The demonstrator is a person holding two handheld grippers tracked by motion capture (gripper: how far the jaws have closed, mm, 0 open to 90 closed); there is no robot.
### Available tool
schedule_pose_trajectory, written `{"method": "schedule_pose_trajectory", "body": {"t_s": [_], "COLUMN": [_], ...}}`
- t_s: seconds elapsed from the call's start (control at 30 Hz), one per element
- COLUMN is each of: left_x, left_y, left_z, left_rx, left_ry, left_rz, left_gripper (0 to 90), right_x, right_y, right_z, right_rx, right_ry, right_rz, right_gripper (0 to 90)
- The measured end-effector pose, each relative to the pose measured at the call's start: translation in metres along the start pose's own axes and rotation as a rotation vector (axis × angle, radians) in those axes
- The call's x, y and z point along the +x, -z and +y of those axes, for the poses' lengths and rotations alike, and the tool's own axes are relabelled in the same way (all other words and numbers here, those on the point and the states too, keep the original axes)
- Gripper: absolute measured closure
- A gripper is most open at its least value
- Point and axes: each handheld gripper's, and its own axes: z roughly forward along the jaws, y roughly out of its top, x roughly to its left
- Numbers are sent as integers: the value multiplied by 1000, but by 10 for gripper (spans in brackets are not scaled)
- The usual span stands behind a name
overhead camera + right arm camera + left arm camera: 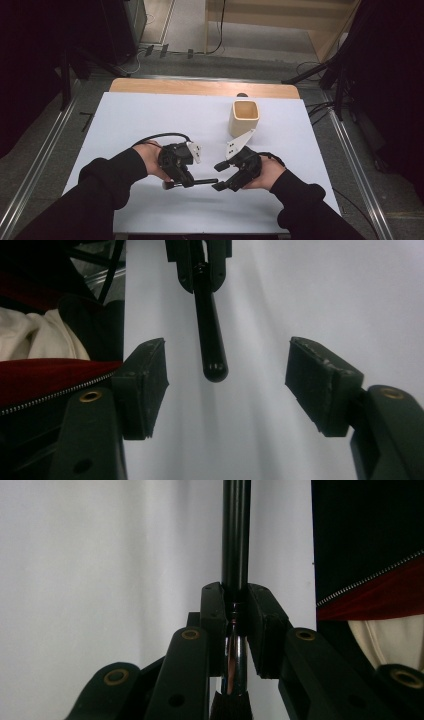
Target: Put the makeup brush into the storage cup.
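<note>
While the left gripper (186, 181) pinches one black-handled tool, possibly a makeup brush (192, 182), level above the white table (150, 115), the right gripper (218, 175) faces its tip with jaws spread, nothing between. One beige cup (244, 118) stands behind.

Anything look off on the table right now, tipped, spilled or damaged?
Nothing stands out. The beige cup stands upright on the white table cover. The left hand-held gripper clamps the makeup brush level, its handle pointing between the right hand-held gripper's open pads.
</note>
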Motion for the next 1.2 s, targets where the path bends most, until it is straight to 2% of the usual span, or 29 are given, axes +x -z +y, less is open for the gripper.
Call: {"method": "schedule_pose_trajectory", "body": {"t_s": [0.23,0.3,0.37,0.4,0.6,0.63,0.93,1.1,1.2], "left_x": [-2,-3,-3,-3,-3,-3,-3,-2,-2], "left_y": [0,-2,-2,-2,-6,-6,-10,-10,-10], "left_z": [2,3,4,4,7,7,8,9,9], "left_rx": [19,16,15,15,26,32,37,43,40], "left_ry": [-14,-21,-23,-18,-32,-30,-36,-32,-32], "left_rz": [-11,-7,-12,-19,-24,-27,-32,-31,-31], "left_gripper": [798,798,798,798,798,798,798,798,798], "right_x": [2,2,2,3,2,1,1,1,1], "right_y": [-12,-14,-16,-17,-24,-26,-35,-38,-38], "right_z": [4,6,7,7,9,10,12,12,12], "right_rx": [32,39,43,56,92,90,114,121,123], "right_ry": [11,10,14,-2,-30,-21,-39,-42,-49], "right_rz": [27,38,37,47,63,59,103,125,137], "right_gripper": [428,477,568,572,611,627,704,789,791]}}
